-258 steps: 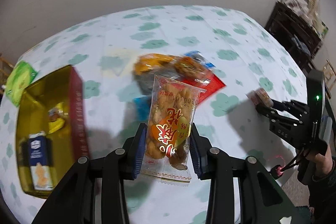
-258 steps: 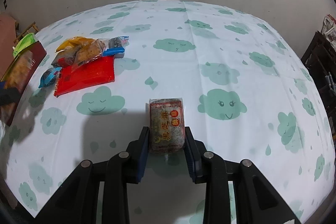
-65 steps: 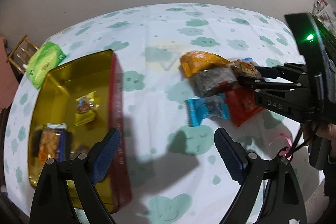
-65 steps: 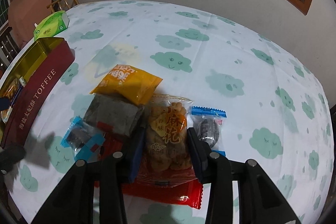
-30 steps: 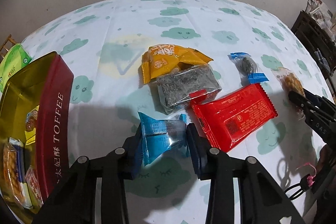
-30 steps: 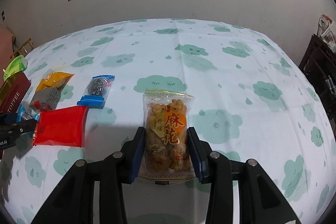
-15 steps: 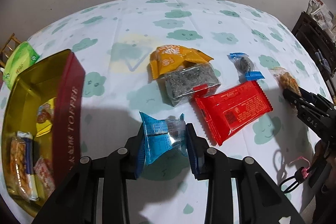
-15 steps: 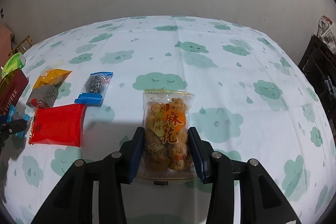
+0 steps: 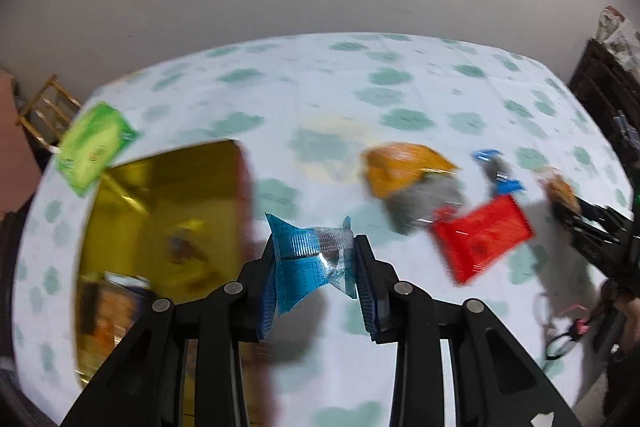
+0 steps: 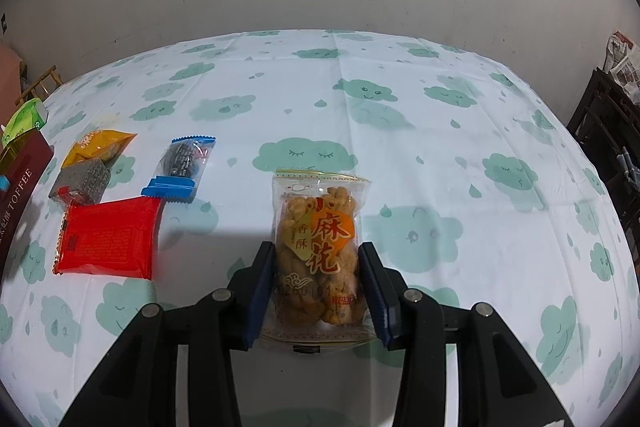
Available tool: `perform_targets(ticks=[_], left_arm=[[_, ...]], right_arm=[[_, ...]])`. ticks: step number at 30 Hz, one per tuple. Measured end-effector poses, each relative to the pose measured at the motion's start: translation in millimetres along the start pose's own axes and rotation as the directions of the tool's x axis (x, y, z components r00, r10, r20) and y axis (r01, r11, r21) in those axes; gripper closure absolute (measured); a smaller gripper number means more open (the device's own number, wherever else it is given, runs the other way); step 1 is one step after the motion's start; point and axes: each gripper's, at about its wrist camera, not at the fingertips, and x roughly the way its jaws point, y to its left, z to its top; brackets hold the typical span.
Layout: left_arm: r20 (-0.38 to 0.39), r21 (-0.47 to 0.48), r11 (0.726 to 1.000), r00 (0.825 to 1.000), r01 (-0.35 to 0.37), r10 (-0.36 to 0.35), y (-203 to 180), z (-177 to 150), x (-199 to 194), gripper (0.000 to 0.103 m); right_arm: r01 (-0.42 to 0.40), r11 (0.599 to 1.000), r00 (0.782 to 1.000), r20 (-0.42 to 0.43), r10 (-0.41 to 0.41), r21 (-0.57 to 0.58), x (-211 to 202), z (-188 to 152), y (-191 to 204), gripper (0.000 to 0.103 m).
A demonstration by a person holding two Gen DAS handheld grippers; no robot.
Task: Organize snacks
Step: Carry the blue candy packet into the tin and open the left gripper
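My left gripper (image 9: 316,267) is shut on a blue snack packet (image 9: 308,263) and holds it above the table, just right of the open gold-lined toffee box (image 9: 160,211). The box holds a few snacks, blurred. My right gripper (image 10: 318,279) is shut on a clear bag of fried dough twists (image 10: 318,251) over the table's middle; it also shows at the far right of the left wrist view (image 9: 560,193). An orange packet (image 10: 100,143), a grey packet (image 10: 82,181), a red packet (image 10: 110,237) and a blue-ended dark sweet (image 10: 182,165) lie on the tablecloth to the left.
A green tissue pack (image 9: 94,147) lies beyond the box at the table's far left edge. A dark wooden shelf (image 10: 608,143) stands to the right of the table. A wooden chair (image 9: 44,111) stands at the far left by the wall.
My left gripper has lifted the blue packet and swung it left toward the toffee box. My right gripper holds the dough-twist bag nearly still.
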Motion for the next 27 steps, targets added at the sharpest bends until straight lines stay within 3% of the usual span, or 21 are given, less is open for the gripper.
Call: perform_targets(ticks=[8,13,20,27], left_arm=[[-0.068,-0.084,0.988,0.99,-0.127,0.122,96.4,11.2,28.4,0.072],[-0.134,-0.109,0.983,0.982,-0.145,0.13,134.1,8.2,53.3,0.072],[-0.192,-0.118,0.98,0.972,-0.161,0.137,155.8,3.3,77.2,0.072],[-0.193,-0.098,0.98,0.97,-0.171,0.15,154.4,-1.4,80.4,0.068]], right_arm=[[0.001,1.0,1.0,0.0,-0.001,-0.001,0.3,-0.2,0.4,0.06],[0.001,1.0,1.0,0.0,-0.001,-0.001,0.2,0.0,0.5,0.06],[0.002,1.0,1.0,0.0,-0.002,-0.002,0.0,0.1,0.5,0.06],[0.002,1.0,1.0,0.0,-0.002,-0.003,0.1,0.0,0.7,0.06]])
